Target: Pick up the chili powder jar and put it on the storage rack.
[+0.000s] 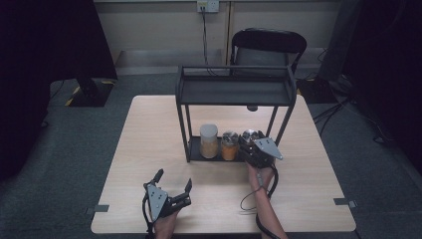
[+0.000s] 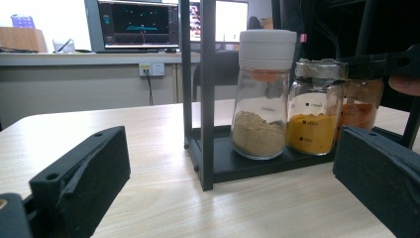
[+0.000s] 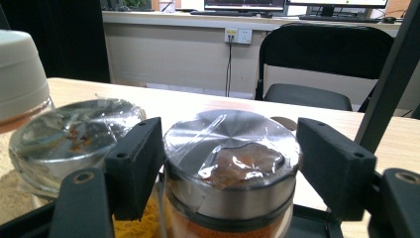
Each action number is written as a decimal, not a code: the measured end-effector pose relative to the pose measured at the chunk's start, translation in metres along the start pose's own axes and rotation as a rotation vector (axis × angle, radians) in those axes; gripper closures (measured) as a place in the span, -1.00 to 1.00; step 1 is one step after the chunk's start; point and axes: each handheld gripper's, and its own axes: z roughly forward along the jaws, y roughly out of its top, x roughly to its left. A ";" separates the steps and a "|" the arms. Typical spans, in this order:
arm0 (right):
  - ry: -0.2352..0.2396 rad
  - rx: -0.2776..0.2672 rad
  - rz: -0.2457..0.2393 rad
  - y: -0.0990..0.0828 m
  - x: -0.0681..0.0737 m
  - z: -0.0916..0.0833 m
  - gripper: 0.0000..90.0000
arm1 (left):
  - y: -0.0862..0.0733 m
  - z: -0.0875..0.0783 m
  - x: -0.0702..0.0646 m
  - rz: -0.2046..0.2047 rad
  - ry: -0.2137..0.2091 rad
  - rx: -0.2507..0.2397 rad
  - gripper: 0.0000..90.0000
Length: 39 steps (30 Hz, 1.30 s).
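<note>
Right hand-held gripper (image 3: 230, 163) (jaws apart), straddling jar (image 3: 232, 168)

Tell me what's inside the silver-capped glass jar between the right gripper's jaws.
The silver-capped glass jar holds orange powder under its plastic-wrapped cap. How full it is stays hidden behind the right gripper.

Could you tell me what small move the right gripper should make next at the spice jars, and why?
Probably draw the right gripper straight back off the rack. Its fingers stand either side of the silver-lidded jar with gaps showing, so nothing is gripped, and that jar already stands on the rack's lower shelf beside the yellow-powder jar. Backing out level should avoid knocking either.
</note>
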 end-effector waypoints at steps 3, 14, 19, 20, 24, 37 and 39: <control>-0.006 -0.004 -0.013 0.002 0.002 -0.001 -0.42 | 0.000 0.000 0.000 0.000 0.000 0.000 -0.99; -0.002 -0.038 -0.011 0.007 0.002 -0.004 -0.48 | 0.000 0.000 0.000 0.000 0.000 0.000 -0.99; 0.002 -0.053 -0.011 0.008 0.004 -0.005 -0.57 | 0.000 0.000 0.000 0.000 0.003 0.000 -0.99; 0.005 -0.052 -0.005 0.008 0.003 -0.006 -0.58 | 0.000 0.000 -0.001 0.000 0.005 0.000 -0.99; 0.009 -0.061 -0.015 0.011 0.002 -0.010 -0.62 | 0.000 0.000 -0.001 0.000 0.005 -0.001 -0.98; 0.010 -0.096 -0.008 0.012 0.000 -0.017 -0.88 | 0.000 0.000 -0.001 0.000 0.006 -0.001 -0.98; 0.010 -0.097 -0.018 0.012 0.001 -0.018 -0.90 | 0.000 0.000 -0.001 0.000 0.006 -0.001 -0.98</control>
